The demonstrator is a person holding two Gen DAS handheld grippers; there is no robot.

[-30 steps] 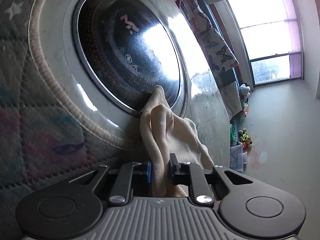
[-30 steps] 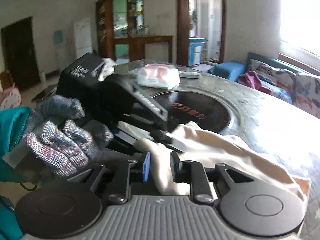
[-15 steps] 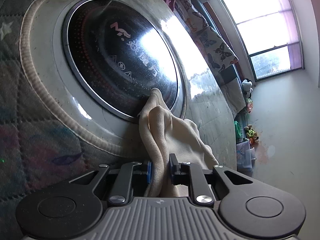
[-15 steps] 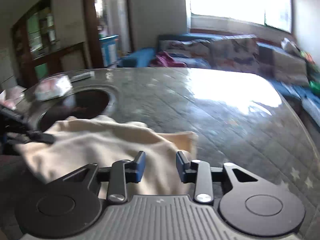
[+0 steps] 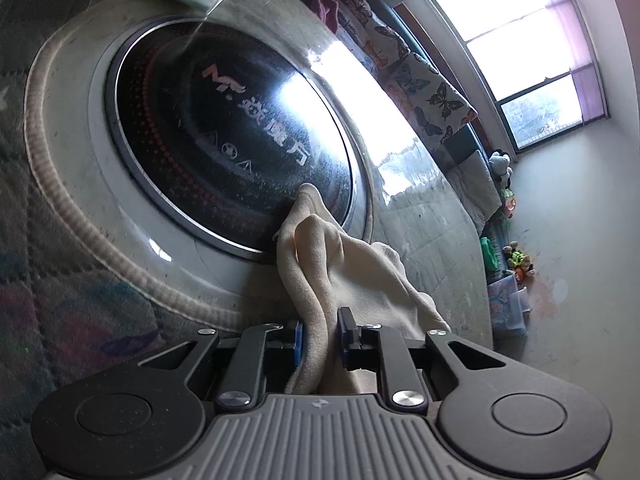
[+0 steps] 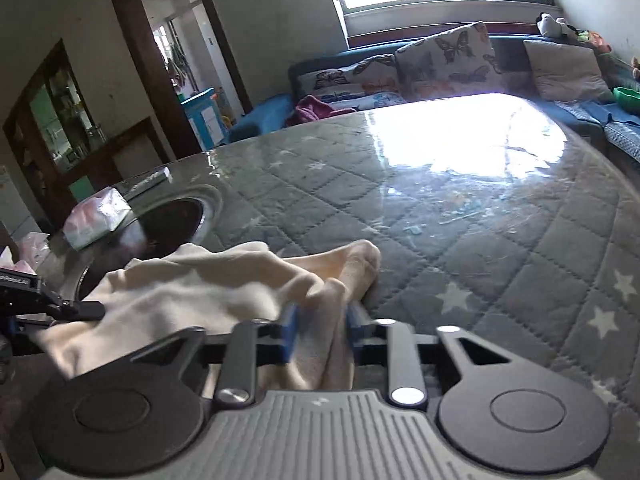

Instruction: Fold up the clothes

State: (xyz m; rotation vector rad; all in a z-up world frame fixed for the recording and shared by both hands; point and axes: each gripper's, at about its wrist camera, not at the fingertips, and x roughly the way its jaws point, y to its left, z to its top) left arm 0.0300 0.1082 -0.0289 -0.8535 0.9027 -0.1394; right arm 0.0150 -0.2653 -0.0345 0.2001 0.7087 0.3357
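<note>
A cream garment lies bunched on the quilted table cover, one end draped over the rim of a round black cooktop. My left gripper is shut on a fold of it, low over the table. In the right wrist view the same garment spreads leftward from my right gripper, whose blue-padded fingers pinch a bunched edge at its right end. The left gripper's black fingertips hold the garment's far left end.
A tissue packet sits beside the cooktop. Bare quilted table stretches right and ahead of the garment, with bright glare. A sofa with butterfly cushions stands beyond the table's far edge. The floor lies right of the table.
My right gripper let go next to the left gripper, swung right along the garment while open, and now pinches its other end. The left gripper kept its hold and barely moved.
</note>
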